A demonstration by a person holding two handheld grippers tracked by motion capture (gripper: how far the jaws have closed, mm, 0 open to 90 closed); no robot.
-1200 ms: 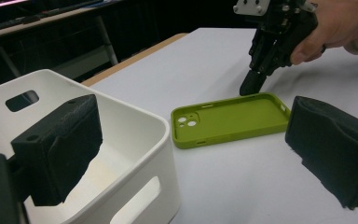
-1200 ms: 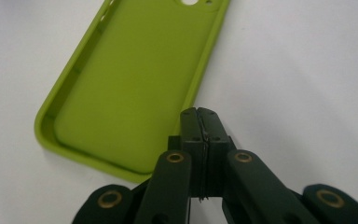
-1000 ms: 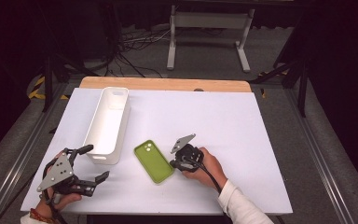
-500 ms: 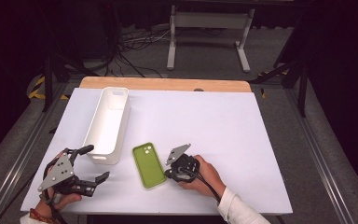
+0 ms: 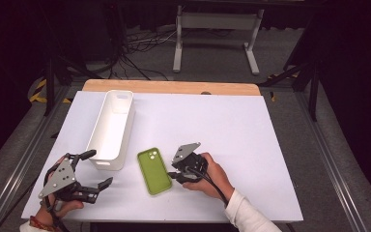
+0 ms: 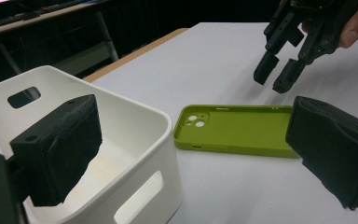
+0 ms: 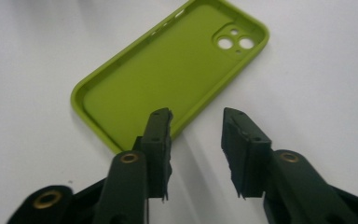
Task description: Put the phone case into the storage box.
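Green phone case (image 5: 153,170) lies flat on the white table (image 5: 251,140), open side up, camera holes toward the far end, between the white bin (image 5: 112,129) and the right gripper (image 5: 173,174). Just right of the bin, not touching it.

Right gripper: jaws part-spread and have just been opening, nothing between them. In the right gripper view one fingertip (image 7: 161,135) sits over the case's (image 7: 168,70) near long edge; cannot tell if it touches or hovers. The other jaw is over bare table. From above the jaws are mostly hidden under the gripper body and the right hand (image 5: 207,175); only dark tips poke out next to the case's right edge. In the left gripper view the right gripper (image 6: 279,74) hangs just above the table (image 6: 223,60) beyond the case (image 6: 235,129), top cut off by the frame.

Left gripper (image 5: 96,169): jaws spread wide, empty, near the table's front left corner, held by the left hand (image 5: 53,205), which is partly cut off at the bottom. Its far jaw is beside the bin's near end. In its own view one jaw blocks part of the bin (image 6: 135,140), the other covers the case's right end. Bin looks empty, though its floor is partly hidden.
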